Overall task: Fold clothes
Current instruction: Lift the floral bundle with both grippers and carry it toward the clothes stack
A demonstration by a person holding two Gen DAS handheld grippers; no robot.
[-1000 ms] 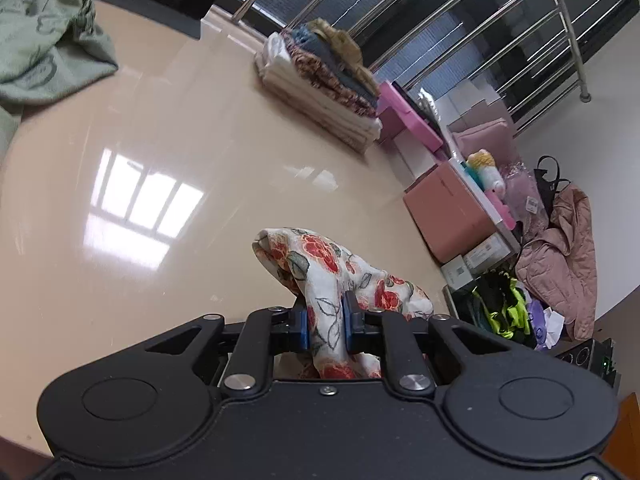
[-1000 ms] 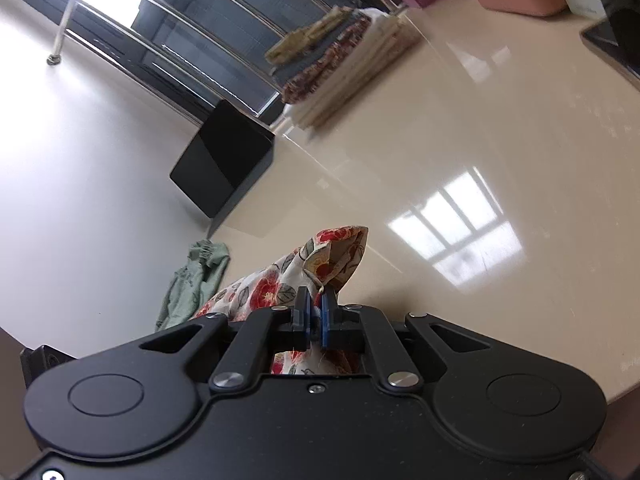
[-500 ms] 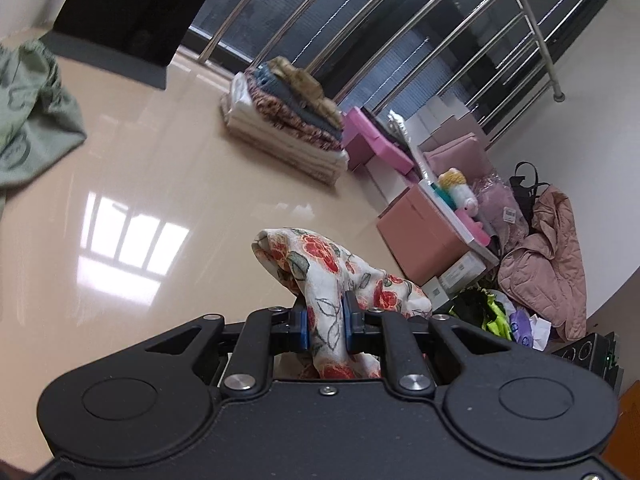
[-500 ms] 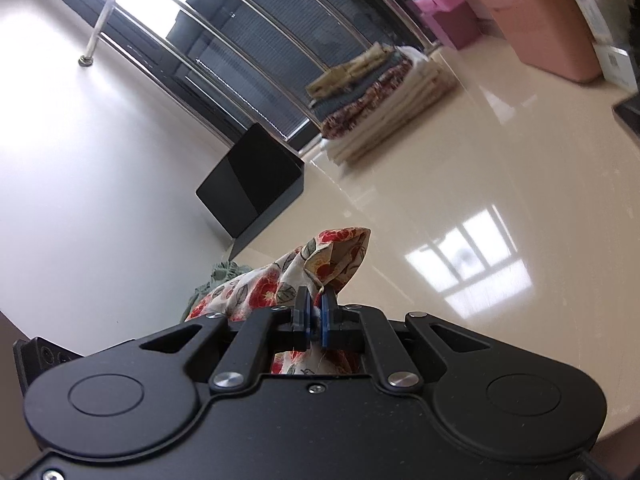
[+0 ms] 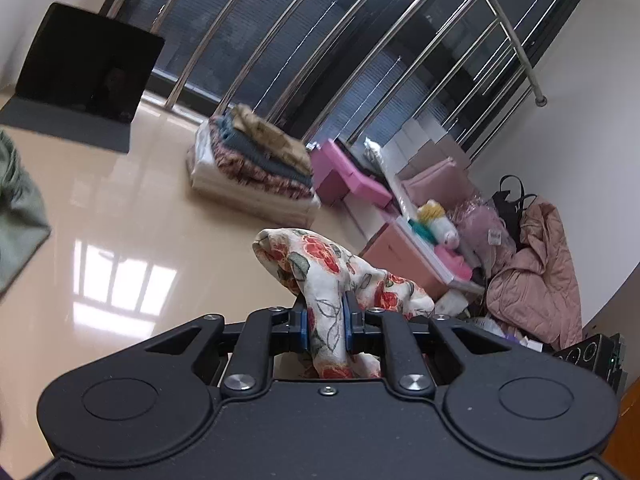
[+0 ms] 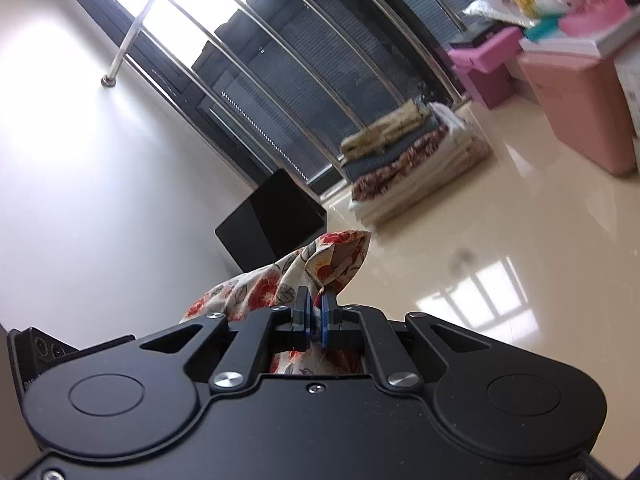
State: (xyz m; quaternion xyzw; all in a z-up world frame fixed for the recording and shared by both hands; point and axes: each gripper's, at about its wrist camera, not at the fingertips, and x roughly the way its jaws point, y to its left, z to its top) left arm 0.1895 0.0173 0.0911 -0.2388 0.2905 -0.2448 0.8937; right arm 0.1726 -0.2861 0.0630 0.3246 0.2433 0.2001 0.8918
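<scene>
Tools: left (image 5: 325, 322), right (image 6: 315, 319); both clamp one floral garment (image 5: 320, 276).

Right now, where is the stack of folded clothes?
The stack of folded clothes sits at the table's far edge, before the railing; the black panel is on its left, the pink boxes on its right.

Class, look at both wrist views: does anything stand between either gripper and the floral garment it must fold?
Nothing does. The left gripper is already shut on the floral garment, and the right gripper is shut on another part of it. Cloth sits directly between each pair of fingers.
</scene>
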